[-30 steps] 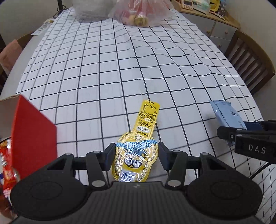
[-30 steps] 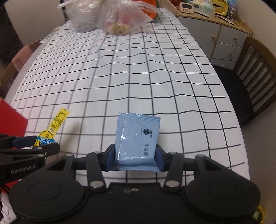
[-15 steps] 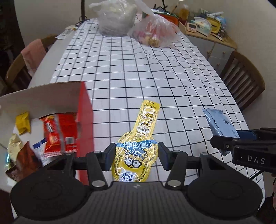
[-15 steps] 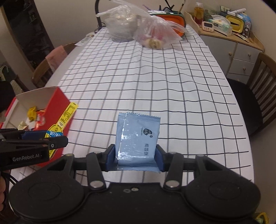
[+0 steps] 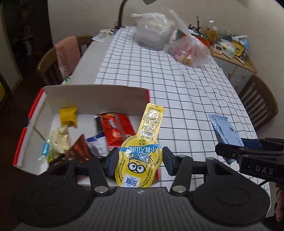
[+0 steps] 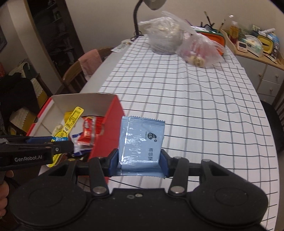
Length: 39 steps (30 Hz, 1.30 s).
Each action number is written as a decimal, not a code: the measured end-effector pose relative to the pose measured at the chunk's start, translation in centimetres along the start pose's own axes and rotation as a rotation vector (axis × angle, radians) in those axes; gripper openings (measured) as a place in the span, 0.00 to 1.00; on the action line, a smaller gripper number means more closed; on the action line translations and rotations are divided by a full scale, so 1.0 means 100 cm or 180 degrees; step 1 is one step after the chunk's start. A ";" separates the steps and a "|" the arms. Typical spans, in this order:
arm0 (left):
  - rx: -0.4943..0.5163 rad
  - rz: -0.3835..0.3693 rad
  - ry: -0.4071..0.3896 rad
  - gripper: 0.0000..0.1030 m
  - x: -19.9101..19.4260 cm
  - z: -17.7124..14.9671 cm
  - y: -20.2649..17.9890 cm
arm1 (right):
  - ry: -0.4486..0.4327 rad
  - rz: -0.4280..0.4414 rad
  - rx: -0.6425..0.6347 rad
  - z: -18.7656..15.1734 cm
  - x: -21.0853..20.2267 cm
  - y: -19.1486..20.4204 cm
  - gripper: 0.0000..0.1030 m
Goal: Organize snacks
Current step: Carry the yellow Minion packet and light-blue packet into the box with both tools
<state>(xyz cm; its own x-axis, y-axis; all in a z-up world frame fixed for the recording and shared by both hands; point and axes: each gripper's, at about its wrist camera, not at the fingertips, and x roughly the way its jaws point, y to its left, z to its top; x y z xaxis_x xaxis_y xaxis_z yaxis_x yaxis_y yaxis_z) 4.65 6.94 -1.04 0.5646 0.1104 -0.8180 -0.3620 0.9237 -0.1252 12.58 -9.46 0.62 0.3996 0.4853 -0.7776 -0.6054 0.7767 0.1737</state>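
My left gripper [image 5: 140, 160] is shut on a yellow minion-print pouch [image 5: 143, 147], held in the air at the right edge of the red snack box [image 5: 88, 90]. The same pouch [image 6: 69, 124] shows in the right wrist view, over the box [image 6: 110, 113]. The box stands open at the table's left edge and holds several wrapped snacks. My right gripper [image 6: 140, 161] is shut on a light blue sachet [image 6: 142, 140], lifted above the checked tablecloth just right of the box. From the left wrist view the sachet [image 5: 224, 130] sticks up out of the right gripper's fingers [image 5: 236, 152].
Two filled plastic bags [image 5: 154, 30] [image 5: 190, 50] sit at the table's far end beside a desk lamp [image 6: 142, 14]. Wooden chairs stand at the left [image 5: 58, 56] and right [image 5: 259, 99]. A cluttered sideboard [image 6: 253, 44] lies beyond the far right corner.
Both grippers rose and swung left with their packets. The red box, first only a wall at the left edge, now lies open under the left gripper.
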 end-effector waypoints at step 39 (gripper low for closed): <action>-0.0068 0.0455 0.0282 0.50 0.063 0.025 0.151 | 0.0447 0.0071 -0.0719 0.012 0.131 0.160 0.45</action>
<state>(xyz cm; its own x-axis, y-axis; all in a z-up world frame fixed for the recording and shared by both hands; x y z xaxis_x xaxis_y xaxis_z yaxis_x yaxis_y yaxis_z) 4.65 22.49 -6.66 0.4389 0.2063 -0.8745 -0.4502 0.8928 -0.0153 8.94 9.85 -6.07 0.2945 0.4286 -0.8542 -0.7575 0.6496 0.0648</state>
